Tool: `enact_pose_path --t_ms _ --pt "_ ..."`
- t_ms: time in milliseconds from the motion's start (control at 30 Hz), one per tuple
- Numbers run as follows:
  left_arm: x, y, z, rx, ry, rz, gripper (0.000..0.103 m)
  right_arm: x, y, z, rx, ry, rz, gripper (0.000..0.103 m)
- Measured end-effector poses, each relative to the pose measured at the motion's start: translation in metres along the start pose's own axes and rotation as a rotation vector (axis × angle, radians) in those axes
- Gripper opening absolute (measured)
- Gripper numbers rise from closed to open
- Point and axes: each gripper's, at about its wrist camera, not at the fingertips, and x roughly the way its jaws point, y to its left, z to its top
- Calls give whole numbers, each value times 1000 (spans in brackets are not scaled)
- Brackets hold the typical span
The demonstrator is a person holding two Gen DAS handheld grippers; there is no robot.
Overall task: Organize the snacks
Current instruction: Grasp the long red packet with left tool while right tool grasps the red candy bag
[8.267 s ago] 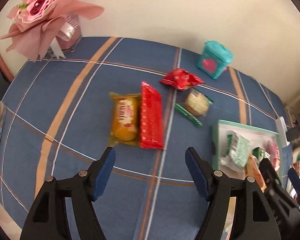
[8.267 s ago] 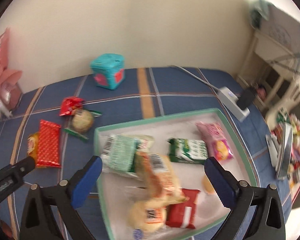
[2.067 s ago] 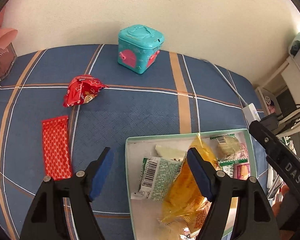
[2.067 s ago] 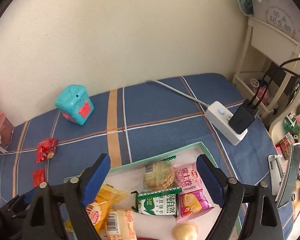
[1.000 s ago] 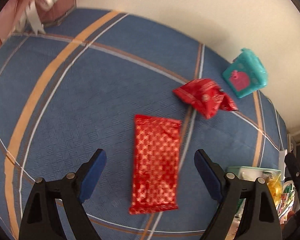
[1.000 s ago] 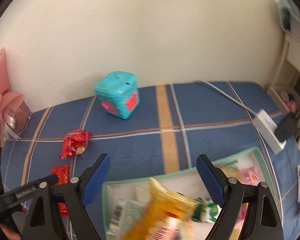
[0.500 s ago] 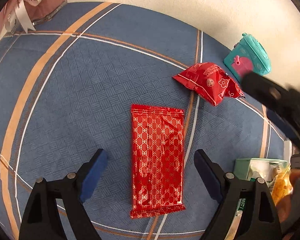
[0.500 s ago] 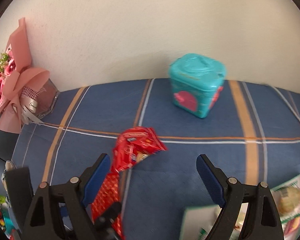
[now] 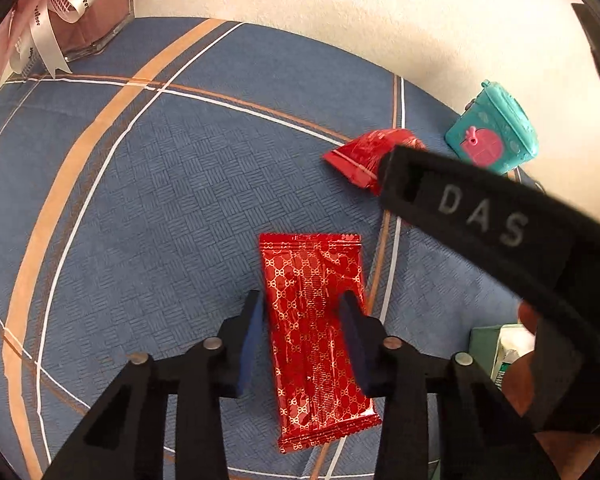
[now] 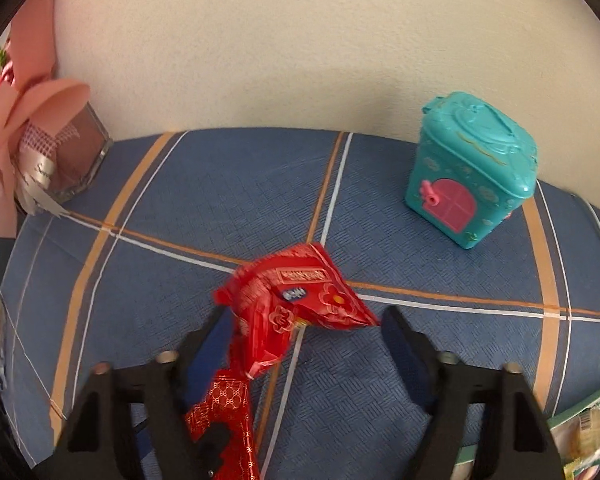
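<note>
In the left wrist view, the left gripper (image 9: 302,320) has its blue pads pressed against the two long edges of the flat red patterned packet (image 9: 314,336), which lies lengthwise on the blue plaid tablecloth (image 9: 172,184). Only this view shows the whole packet and the pinch on it. Off to the right, a corner of the green tray (image 9: 482,340) holds a white-and-green wrapper. The black finger of the right gripper, lettered DAS, crosses this view and covers part of the crumpled red snack bag (image 9: 364,152). Farther back stand the teal house-shaped box (image 9: 494,136) and, at far left, the ribboned bouquet holder (image 9: 76,12) by the wall.

The right wrist view shows what the left cannot: the right gripper (image 10: 304,338) is spread wide around the crumpled red snack bag (image 10: 296,304), pads on either side and not pressing it. Below it, the end of the flat red patterned packet (image 10: 220,420) shows near the left gripper's black body. The tray's rim (image 10: 580,404) sits at the lower right; the teal house-shaped box (image 10: 472,176) and the pink bouquet (image 10: 24,132) stand near the wall.

Half a second ago the left gripper's pads stood wide apart on either side of the packet; they have since closed on it. The right gripper has come nearer to the crumpled bag.
</note>
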Motion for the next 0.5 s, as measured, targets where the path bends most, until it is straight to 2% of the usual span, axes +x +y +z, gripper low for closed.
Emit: enact_pose_path --t_ms 167,300,400,500 --pt "-6 14 0 -19 -1 -24 33 -5 9 -9 -47 21 -31 66" --pt "-8 18 -5 -22 -4 -31 24 -16 16 -17 -76 1 -35 65" --pt "-17 28 -4 -33 -12 -11 7 -28 15 -27 -61 5 -29 65" --pt "-23 32 -7 -31 -8 3 6 -41 14 -36 -37 -8 0 65"
